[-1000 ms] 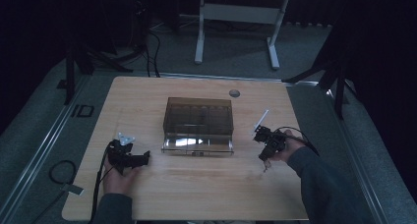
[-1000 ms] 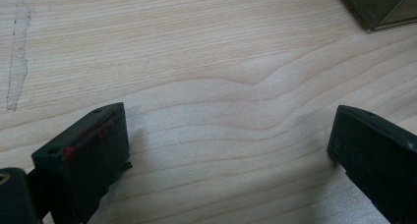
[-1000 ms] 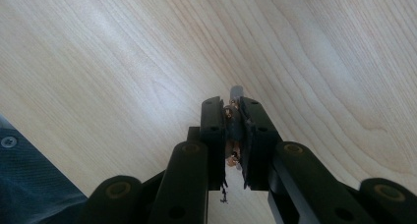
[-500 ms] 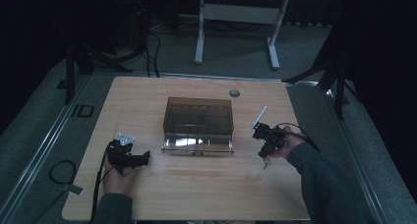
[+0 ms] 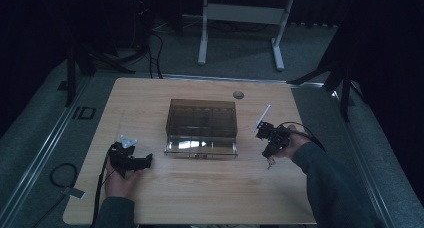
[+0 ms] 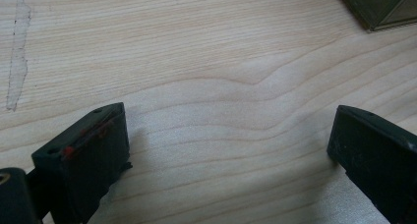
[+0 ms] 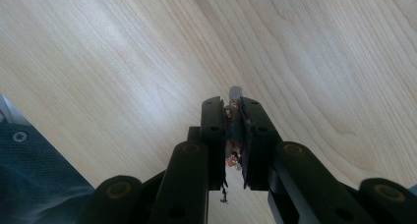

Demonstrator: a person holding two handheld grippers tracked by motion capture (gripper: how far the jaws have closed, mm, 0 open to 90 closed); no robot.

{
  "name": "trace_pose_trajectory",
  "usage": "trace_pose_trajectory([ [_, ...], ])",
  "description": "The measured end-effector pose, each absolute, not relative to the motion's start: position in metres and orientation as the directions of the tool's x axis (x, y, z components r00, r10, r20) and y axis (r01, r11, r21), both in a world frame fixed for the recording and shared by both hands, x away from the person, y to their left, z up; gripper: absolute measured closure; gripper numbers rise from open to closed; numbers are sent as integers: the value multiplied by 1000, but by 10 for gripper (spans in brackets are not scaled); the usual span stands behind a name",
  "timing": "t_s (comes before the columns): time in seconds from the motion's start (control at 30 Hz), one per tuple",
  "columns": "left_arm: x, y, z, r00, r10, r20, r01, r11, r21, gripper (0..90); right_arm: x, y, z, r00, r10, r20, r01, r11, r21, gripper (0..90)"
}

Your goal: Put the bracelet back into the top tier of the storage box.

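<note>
1. Right gripper (image 5: 269, 141): jaws drawn together on a thin grey rod-like item (image 7: 235, 93), which sticks out past the fingertips in the right gripper view. What the item is cannot be told. In the high view the gripper sits at about 3 o'clock of the smoky translucent rectangular plastic box (image 5: 202, 119), near it but apart.
2. Risk: only a narrow part of the item is clamped. A tilt or a knock on the light wooden table (image 5: 200, 198) could make it swivel or slip out.
3. Risk: moving toward the box, the protruding tip may strike the box wall and be pushed back through the jaws.
4. Left gripper (image 6: 223, 150): jaws wide apart, nothing between them, low over the table at about 8 o'clock of the box.
5. Risk: its trailing black cable (image 5: 100, 188) may snag at the table edge.
</note>
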State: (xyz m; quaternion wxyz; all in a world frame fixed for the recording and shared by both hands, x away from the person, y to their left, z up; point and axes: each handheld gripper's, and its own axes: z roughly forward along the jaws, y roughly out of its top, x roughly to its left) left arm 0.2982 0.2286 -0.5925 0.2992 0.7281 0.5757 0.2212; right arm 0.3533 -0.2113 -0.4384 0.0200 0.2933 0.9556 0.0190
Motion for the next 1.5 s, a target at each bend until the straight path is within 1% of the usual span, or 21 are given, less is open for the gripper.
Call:
trace_pose_trajectory([
  [1.5, 298, 229, -592, 240, 971, -23, 708, -159, 689, 22, 355, -185, -410, -865, 500, -36, 497, 866, 59, 819],
])
